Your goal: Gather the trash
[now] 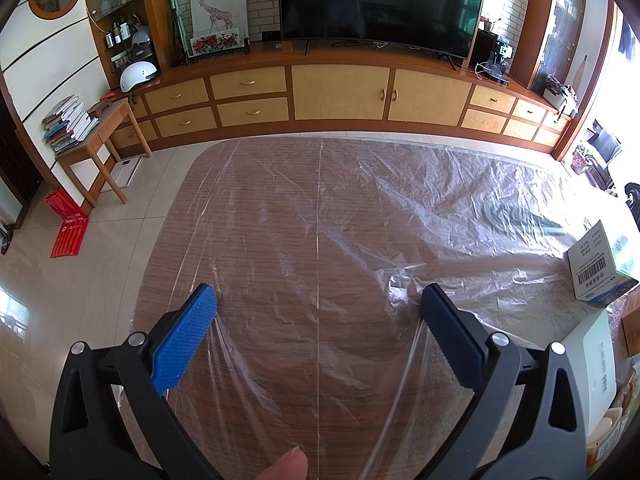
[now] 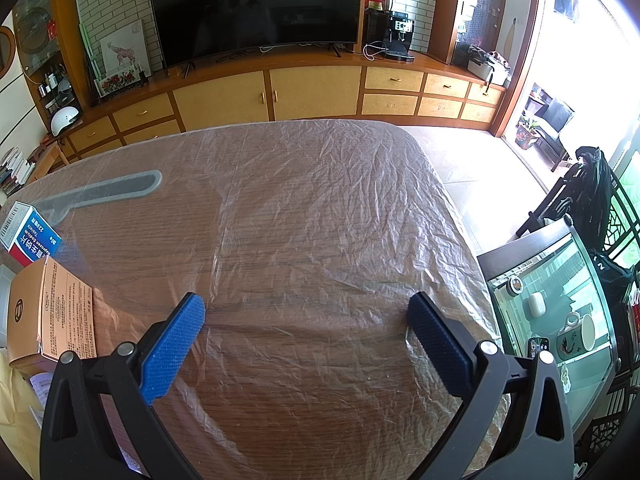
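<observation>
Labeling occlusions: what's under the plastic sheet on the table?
Under the sheet: the wood table top and a grey long-handled tool, blurred by the plastic; its type can't be told.

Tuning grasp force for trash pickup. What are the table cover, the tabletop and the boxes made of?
Cover: thin clear plastic film, glossy; it creases and glints, and the grain shows through.
Tabletop: wood or wood-look laminate, brown with striped grain; cannot tell which under the film.
Blue-and-white box and orange box: printed cardboard, probably; flat faces, sharp folded edges, matte print.

A dark television [image 1: 380, 0] stands on the wooden cabinet [image 1: 340, 92], a white helmet [image 1: 138, 74] at its left end
</observation>
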Available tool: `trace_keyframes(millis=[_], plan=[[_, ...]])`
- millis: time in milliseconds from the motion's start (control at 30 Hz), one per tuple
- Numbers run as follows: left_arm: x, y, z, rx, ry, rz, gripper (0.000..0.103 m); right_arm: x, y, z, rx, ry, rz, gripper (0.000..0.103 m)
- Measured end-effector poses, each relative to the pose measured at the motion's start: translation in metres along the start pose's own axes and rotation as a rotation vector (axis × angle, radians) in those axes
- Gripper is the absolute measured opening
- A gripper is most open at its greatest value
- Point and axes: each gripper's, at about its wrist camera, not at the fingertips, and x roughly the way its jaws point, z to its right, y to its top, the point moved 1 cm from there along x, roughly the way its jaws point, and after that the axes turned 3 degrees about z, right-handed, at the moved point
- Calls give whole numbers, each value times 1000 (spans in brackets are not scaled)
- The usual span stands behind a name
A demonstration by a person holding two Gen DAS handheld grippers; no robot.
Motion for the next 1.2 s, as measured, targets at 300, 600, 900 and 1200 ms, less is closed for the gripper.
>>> trace_keyframes(millis=[300, 600, 900, 1200], plan=[[0, 0, 0, 0, 0, 0, 102, 0, 0, 0, 0, 0, 0, 99], [0, 0, 0, 0, 0, 0, 102, 0, 0, 0, 0, 0, 0, 99], [0, 0, 0, 15, -12, -4, 102, 0, 0, 2, 0, 0, 0, 99], [-116, 19, 12, 134, -283, 142, 101, -49, 11, -1, 67, -16, 14, 85]])
